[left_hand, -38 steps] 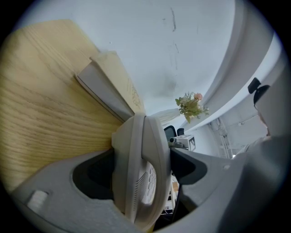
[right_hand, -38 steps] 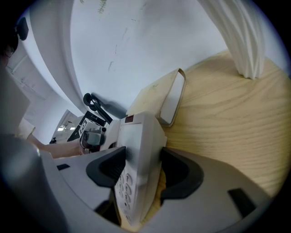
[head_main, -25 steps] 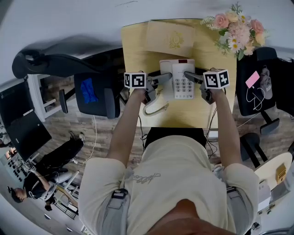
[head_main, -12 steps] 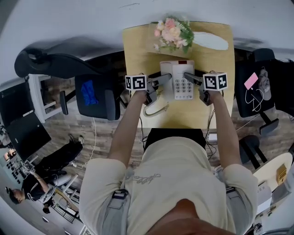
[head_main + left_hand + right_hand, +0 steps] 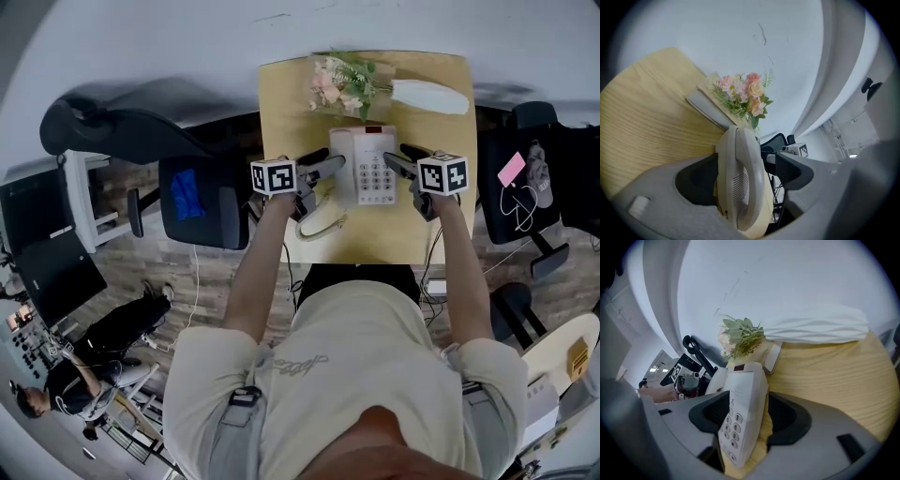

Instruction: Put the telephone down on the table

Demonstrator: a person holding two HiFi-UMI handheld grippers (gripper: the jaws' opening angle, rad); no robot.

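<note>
A cream telephone point(image 5: 366, 166) with handset and keypad is held between my two grippers over the wooden table point(image 5: 441, 225). My left gripper point(image 5: 324, 168) is shut on its handset side; in the left gripper view the handset point(image 5: 740, 180) stands upright between the jaws of the left gripper point(image 5: 743, 172). My right gripper point(image 5: 401, 158) is shut on the keypad side; the right gripper view shows the keypad point(image 5: 736, 420) tilted between the jaws of the right gripper point(image 5: 747, 416), with a slim gap at the under jaw. The coiled cord point(image 5: 319, 221) trails toward me.
A bunch of pink flowers point(image 5: 339, 82) lies on a flat card at the table's back, with a white cloth roll point(image 5: 429, 96) to its right. Black office chairs point(image 5: 202, 197) stand left of the table, and another chair point(image 5: 530, 187) stands right.
The flowers have gone from the table's right back corner to its back middle, and a white cloth has appeared beside them. Both grippers and the telephone have stayed nearly in place.
</note>
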